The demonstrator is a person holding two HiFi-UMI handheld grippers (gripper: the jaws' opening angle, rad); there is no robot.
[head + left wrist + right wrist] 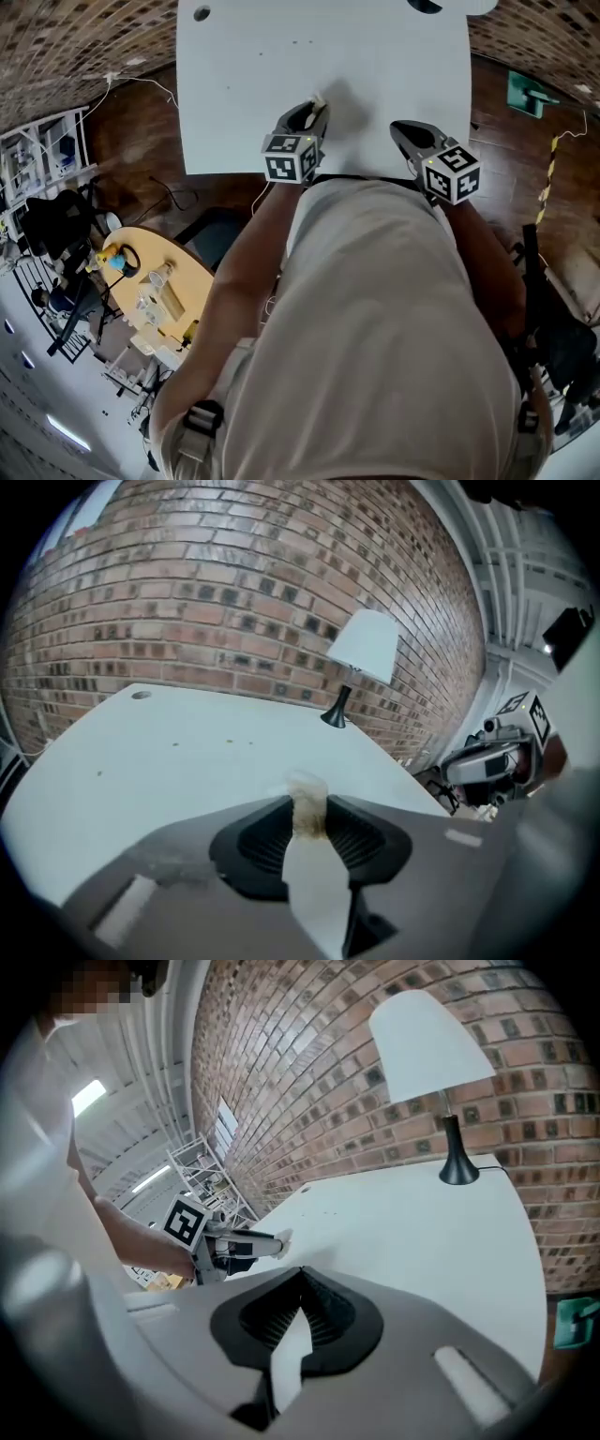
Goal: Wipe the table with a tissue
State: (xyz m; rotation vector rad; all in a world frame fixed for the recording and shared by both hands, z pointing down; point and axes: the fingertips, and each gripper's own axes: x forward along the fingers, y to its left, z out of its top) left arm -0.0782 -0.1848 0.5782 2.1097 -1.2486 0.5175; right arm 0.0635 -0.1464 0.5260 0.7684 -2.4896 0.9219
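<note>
the white lamp (362,647) stands at the far edge of the white surface (244,84), against the brick wall (216,602). well apart from the lamp, toward the person's side of the surface and to the lamp's left in the head view, the left gripper (317,105) has its fingers (262,832) clenched on a small tissue (307,803). the tissue is pinched upright between the fingers, its top poking past the tips, and it is stained brown where they press it. whether it touches the surface i cannot tell. the right gripper (401,127) sits nearer the lamp's side, just beside the left one, also over the near part of the surface. its fingers (328,1316) are clenched tip to tip with nothing between them. a few small dark specks (295,41) lie on the surface between the tissue and the lamp.
</note>
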